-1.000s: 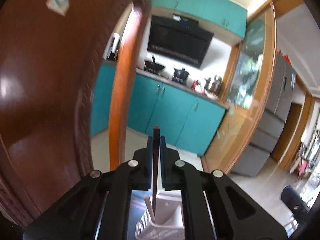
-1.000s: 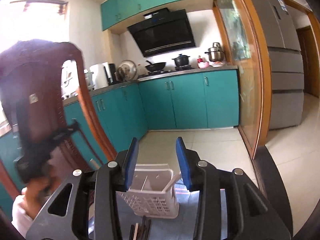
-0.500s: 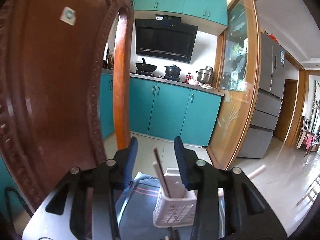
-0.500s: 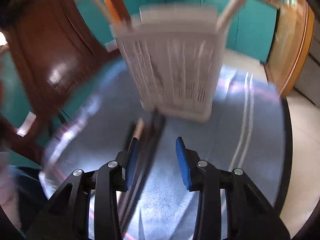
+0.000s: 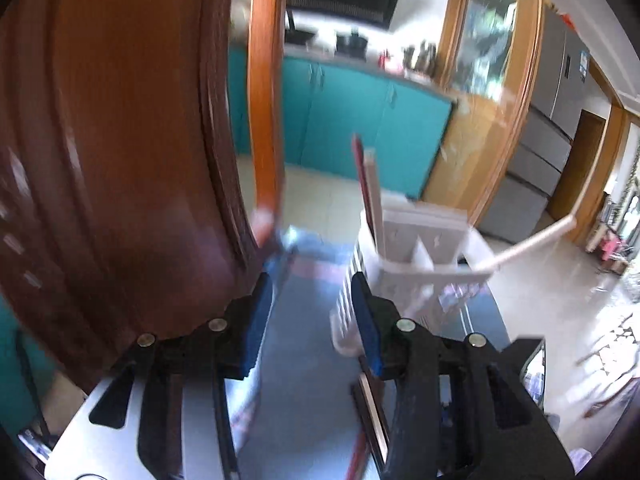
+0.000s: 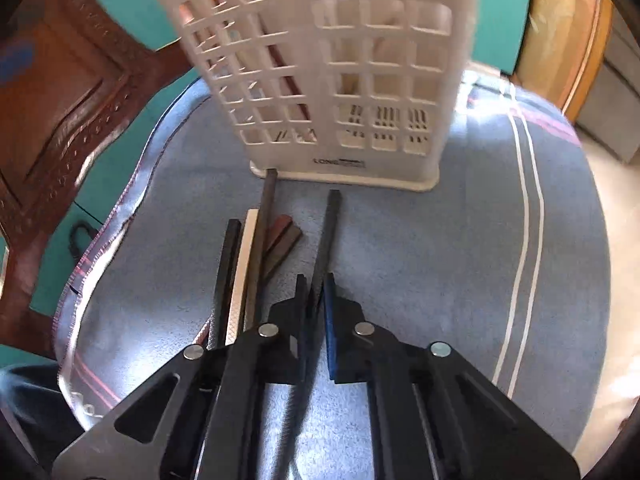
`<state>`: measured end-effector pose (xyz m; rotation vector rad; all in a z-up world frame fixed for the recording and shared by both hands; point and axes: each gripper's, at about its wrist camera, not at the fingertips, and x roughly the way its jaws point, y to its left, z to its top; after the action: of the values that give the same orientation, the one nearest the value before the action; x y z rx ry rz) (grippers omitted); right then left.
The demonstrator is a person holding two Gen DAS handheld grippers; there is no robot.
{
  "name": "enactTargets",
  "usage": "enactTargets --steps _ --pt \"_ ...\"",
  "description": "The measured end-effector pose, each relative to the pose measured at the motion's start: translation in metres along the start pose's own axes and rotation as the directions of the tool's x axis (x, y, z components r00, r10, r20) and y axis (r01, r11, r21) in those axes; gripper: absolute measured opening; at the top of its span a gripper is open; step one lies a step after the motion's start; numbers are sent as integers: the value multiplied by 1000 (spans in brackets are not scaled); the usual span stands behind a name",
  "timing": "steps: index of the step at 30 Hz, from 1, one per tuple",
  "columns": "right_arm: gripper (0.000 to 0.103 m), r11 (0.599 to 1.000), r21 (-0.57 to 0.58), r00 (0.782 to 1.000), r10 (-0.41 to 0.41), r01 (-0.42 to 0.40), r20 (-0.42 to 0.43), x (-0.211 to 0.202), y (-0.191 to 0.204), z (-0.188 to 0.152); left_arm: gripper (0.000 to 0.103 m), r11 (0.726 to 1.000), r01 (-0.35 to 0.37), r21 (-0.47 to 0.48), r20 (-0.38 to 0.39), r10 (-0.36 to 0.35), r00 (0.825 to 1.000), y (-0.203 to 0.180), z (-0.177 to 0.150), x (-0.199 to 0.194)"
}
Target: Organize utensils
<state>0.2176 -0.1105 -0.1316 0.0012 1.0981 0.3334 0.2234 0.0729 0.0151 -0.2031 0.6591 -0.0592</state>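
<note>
On the blue mat [image 6: 420,240], the right gripper [image 6: 316,284] was pinched around a dark chopstick [image 6: 330,224] lying just short of the white utensil basket [image 6: 340,80]. More chopsticks [image 6: 256,248] lay beside it. The left gripper [image 5: 312,300] hung spread wide, holding nothing, near the basket

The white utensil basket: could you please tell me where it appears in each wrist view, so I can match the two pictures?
Left wrist view: the white utensil basket stands right of centre, beyond the open left gripper, with chopsticks upright in it.
Right wrist view: it fills the top centre, beyond the right gripper, which is shut on a black chopstick.
Shared landmark: the blue cloth under the basket.
</note>
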Motion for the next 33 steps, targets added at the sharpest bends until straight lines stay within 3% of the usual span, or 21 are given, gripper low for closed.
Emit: enactTargets --steps 5,10,14,19,23,27,30,33 --pt "6 994 104 1000 -23 24 -7 -15 -31 -3 42 998 55 -6 -183 -55 982 0 -23 36" --pt "7 982 189 1000 13 -11 -13 -27 -65 -11 42 996 74 46 -360 -53 931 -16 -52 75" --pt "7 982 187 1000 14 -15 7 -36 -72 -16 42 993 90 78 -438 -47 898 -25 -74 94" --pt "8 985 174 999 4 -11 38 -45 -73 -19 38 987 75 142 -477 2 879 -37 -89 111" --pt "9 985 174 999 -1 -6 35 -46 -74 -21 37 981 79 177 -460 11 888 -41 -92 112" --pt "9 985 173 999 -5 -1 34 -47 -78 -19 30 984 86 156 -471 -2 882 -40 -86 113" --pt "18 985 171 999 -9 3 36 -47 -78 -20 30 987 90 131 -476 -17 879 -32 -84 113" --pt "19 986 166 999 -13 7 34 -46 -77 -19 30 988 79 131 -474 -7 880 -27 -84 111"
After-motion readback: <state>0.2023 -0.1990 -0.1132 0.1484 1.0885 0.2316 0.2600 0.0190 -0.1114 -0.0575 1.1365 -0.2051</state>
